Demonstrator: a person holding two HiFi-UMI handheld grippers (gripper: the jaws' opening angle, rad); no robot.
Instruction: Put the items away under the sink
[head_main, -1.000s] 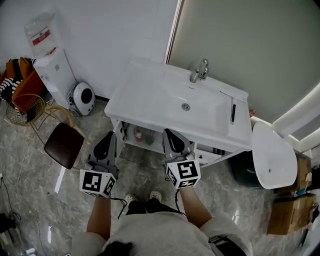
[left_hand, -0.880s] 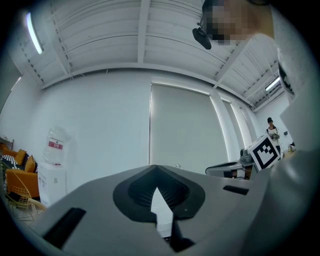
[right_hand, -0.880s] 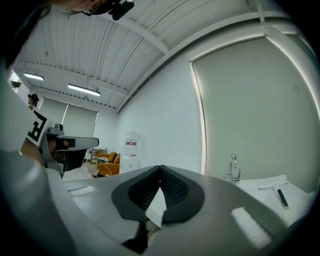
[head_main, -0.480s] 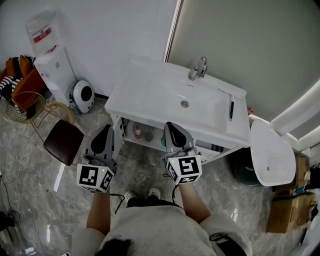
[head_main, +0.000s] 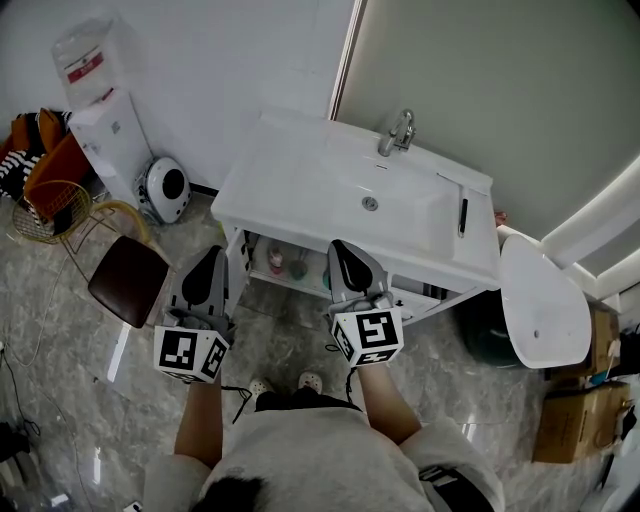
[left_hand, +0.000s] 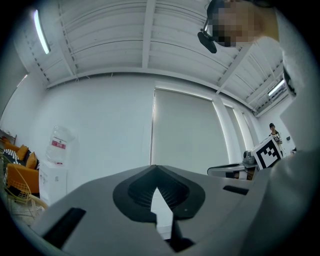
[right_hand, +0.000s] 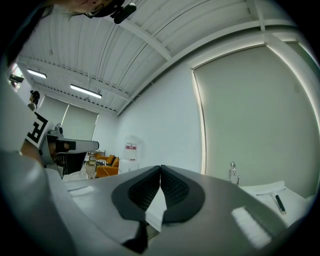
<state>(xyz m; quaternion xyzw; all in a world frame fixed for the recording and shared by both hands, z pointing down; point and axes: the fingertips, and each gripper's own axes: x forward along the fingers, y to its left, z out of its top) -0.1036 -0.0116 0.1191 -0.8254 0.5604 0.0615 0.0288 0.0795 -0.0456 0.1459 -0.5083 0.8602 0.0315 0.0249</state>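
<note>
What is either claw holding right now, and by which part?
Nothing. The left claw and right claw are both shut with nothing between them.

Left gripper and right gripper side by side, jaws together, empty.

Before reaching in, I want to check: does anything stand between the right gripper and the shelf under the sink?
Nothing visible does. The right gripper, shut and empty, faces the shelf, whose front is open.
</note>
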